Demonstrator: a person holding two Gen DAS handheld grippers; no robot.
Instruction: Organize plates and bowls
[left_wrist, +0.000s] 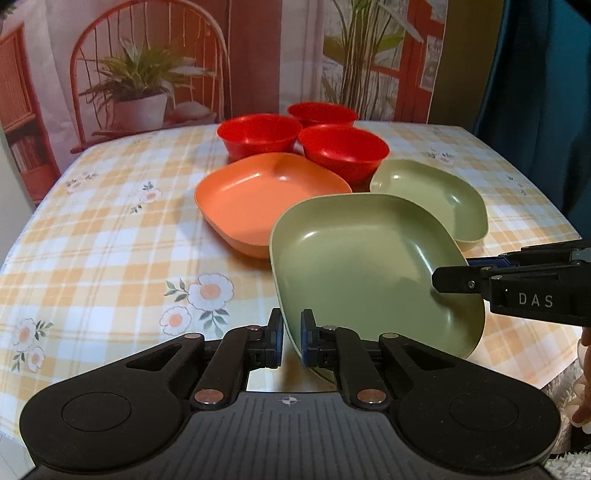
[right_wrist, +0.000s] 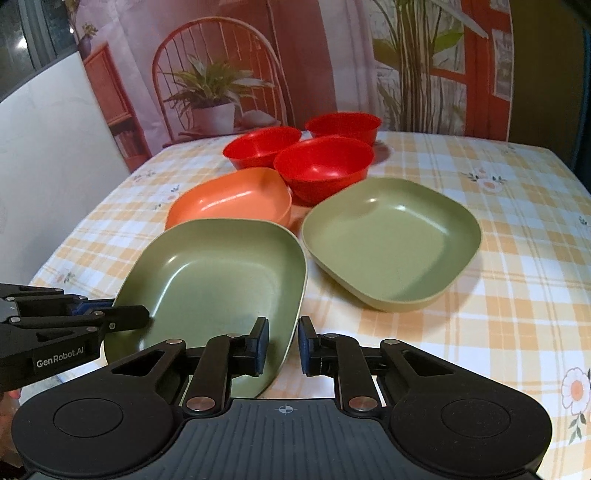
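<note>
Checked cloth covers the table. Near green plate, tilted at 6 o'clock: left gripper and right gripper fingers each straddle its rim, apparently clamped. Second green plate at 2 o'clock, orange plate, three red bowls at 12. Judged step: carrying; next, nest it squarely onto its green match.

Warm, even indoor light is cast from above; soft glare is seen on the near green plate, faint shadows on the surface. Edges are bent by fisheye distortion.
</note>
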